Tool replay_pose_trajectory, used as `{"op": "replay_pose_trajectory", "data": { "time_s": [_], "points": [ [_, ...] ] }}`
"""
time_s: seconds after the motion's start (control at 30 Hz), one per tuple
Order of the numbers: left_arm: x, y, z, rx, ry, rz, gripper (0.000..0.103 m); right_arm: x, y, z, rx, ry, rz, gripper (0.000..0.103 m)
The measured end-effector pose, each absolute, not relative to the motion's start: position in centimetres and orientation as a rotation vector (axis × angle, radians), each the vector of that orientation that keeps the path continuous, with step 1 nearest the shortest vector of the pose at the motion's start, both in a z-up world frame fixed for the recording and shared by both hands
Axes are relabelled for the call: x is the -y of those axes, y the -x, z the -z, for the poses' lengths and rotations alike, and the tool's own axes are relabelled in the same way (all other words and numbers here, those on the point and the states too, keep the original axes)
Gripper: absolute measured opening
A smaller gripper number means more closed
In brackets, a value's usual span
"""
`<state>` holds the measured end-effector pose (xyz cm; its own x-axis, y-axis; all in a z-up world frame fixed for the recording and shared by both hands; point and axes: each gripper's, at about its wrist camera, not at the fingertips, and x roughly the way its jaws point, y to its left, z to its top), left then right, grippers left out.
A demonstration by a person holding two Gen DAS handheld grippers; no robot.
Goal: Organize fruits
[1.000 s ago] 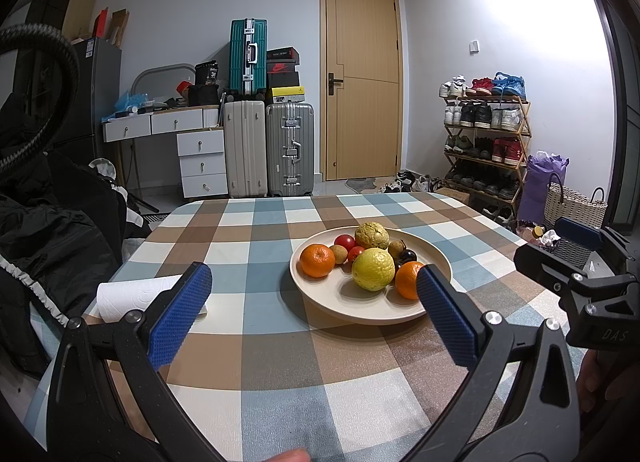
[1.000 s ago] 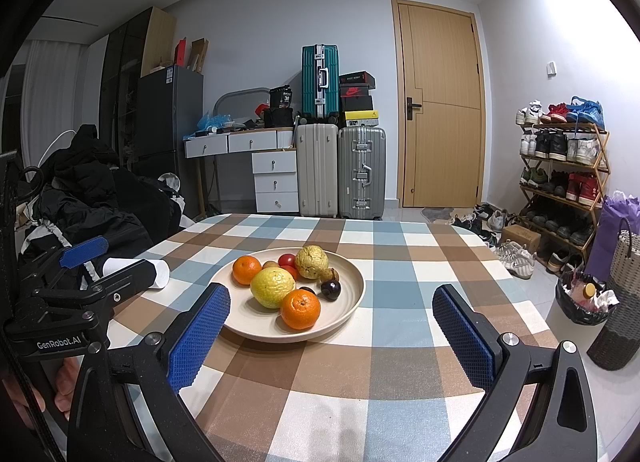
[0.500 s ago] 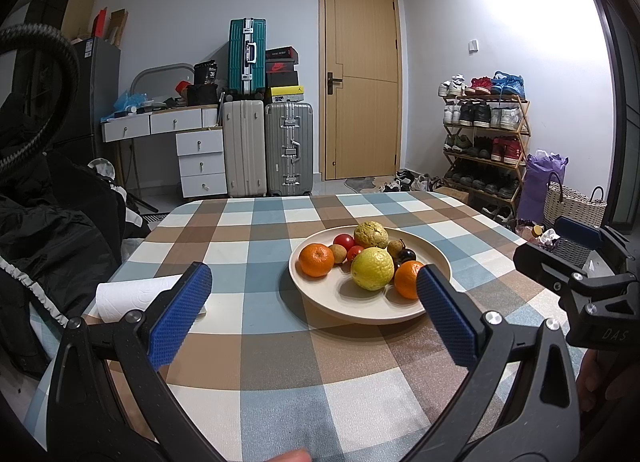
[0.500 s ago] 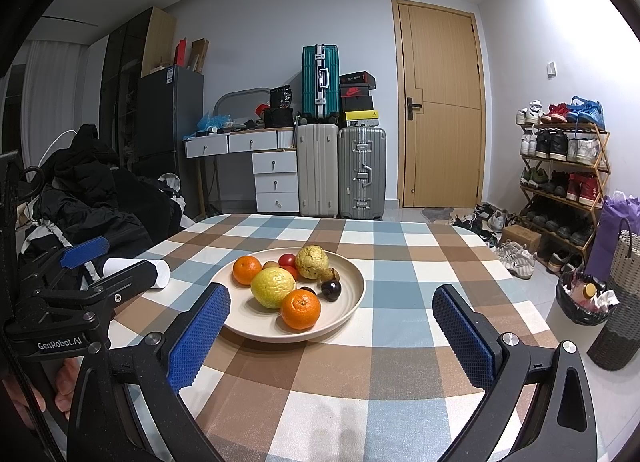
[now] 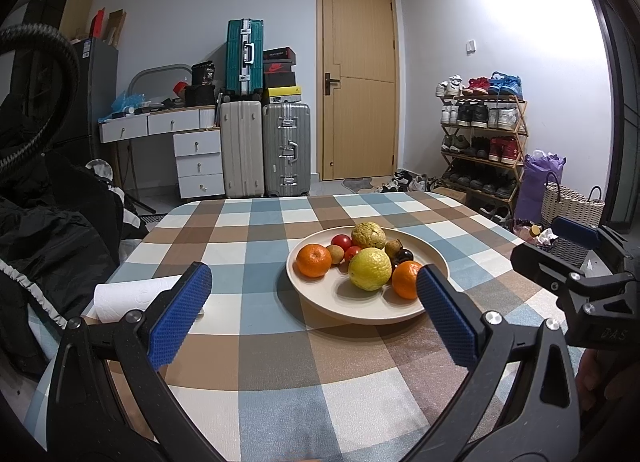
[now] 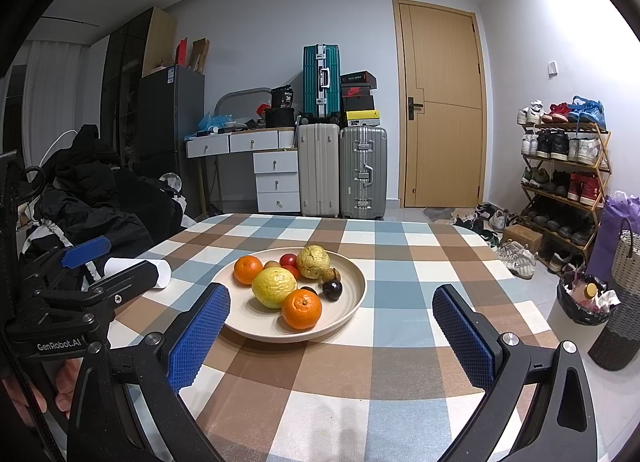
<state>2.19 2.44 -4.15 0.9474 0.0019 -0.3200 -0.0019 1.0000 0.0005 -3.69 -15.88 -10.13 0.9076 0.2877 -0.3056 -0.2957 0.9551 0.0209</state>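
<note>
A cream plate point(image 5: 348, 308) point(image 6: 352, 304) sits mid-table on the checked cloth. It holds two oranges point(image 5: 314, 260) point(image 6: 302, 309), a large yellow citrus point(image 5: 370, 269) point(image 6: 274, 287), a bumpy yellow-green fruit point(image 5: 368, 235) point(image 6: 314, 261), red tomatoes point(image 5: 341, 242) point(image 6: 288, 260), a dark plum point(image 6: 332, 289) and small brown fruits. My left gripper point(image 5: 316, 308) is open and empty, hovering just short of the plate. My right gripper point(image 6: 330, 328) is open and empty too, in front of the plate and slightly to its right.
A white paper towel roll point(image 5: 136, 298) point(image 6: 138, 268) lies on the table's left side. Dark clothing point(image 5: 48, 246) is piled beyond the left edge. Suitcases point(image 5: 264, 150), a drawer desk point(image 5: 182, 150), a door and a shoe rack point(image 5: 482, 142) stand behind. A bin point(image 6: 586, 298) and baskets sit on the floor at right.
</note>
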Motion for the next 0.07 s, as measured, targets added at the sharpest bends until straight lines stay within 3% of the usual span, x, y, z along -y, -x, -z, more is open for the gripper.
{"op": "replay_pose_trajectory", "data": {
  "time_s": [0.07],
  "points": [
    [-2.34, -2.26, 4.14, -0.326, 0.001, -0.003, 0.102, 15.85, 3.69, 10.13, -0.312, 0.025, -0.301, 0.103]
  ]
}}
